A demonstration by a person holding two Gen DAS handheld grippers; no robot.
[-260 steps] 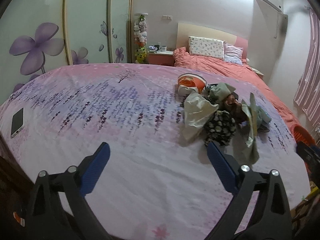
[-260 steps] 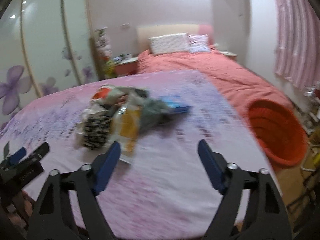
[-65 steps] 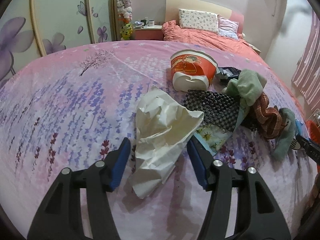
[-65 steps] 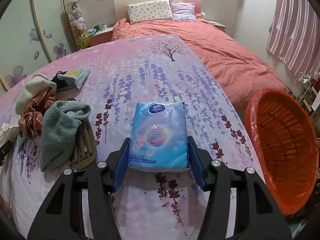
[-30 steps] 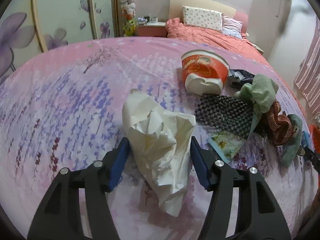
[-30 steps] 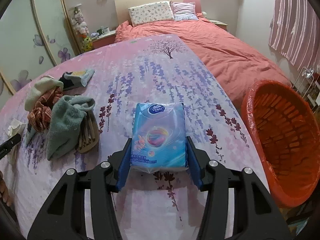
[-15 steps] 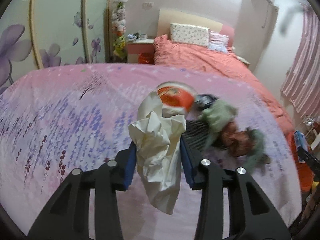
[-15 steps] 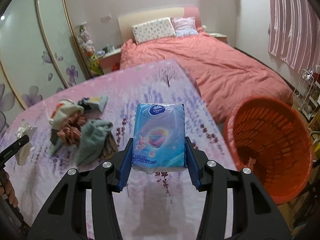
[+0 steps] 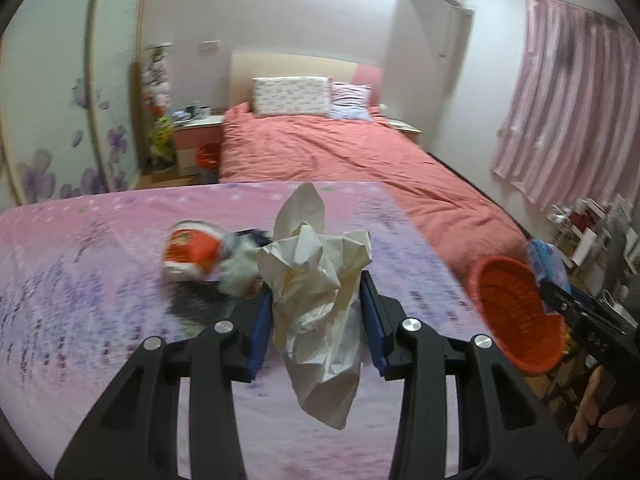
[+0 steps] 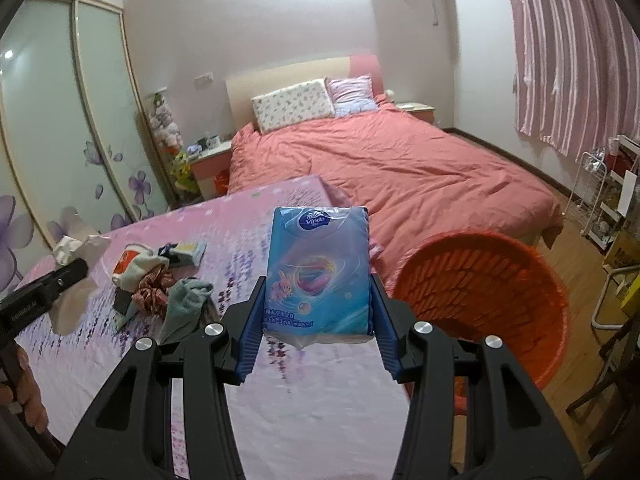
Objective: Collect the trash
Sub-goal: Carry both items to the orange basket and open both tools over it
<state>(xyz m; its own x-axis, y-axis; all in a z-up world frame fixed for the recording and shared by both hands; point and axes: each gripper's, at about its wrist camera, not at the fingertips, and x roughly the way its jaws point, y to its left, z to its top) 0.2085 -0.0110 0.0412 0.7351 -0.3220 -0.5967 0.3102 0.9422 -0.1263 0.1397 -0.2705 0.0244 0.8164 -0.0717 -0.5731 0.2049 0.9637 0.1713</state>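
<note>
1. Your left gripper clamps crumpled paper at centre frame, its tail dangling below the pads; a loose pinch could let it slide out short of the orange basket at right.
2. Your right gripper squeezes a blue tissue pack at centre; the slick wrapper may slip.
3. At lower right, the basket sits off the table's edge; releasing early risks a floor drop.
4. A pink floral tablecloth fills the foreground, with rags piled left of centre; a coral bed lies behind.
</note>
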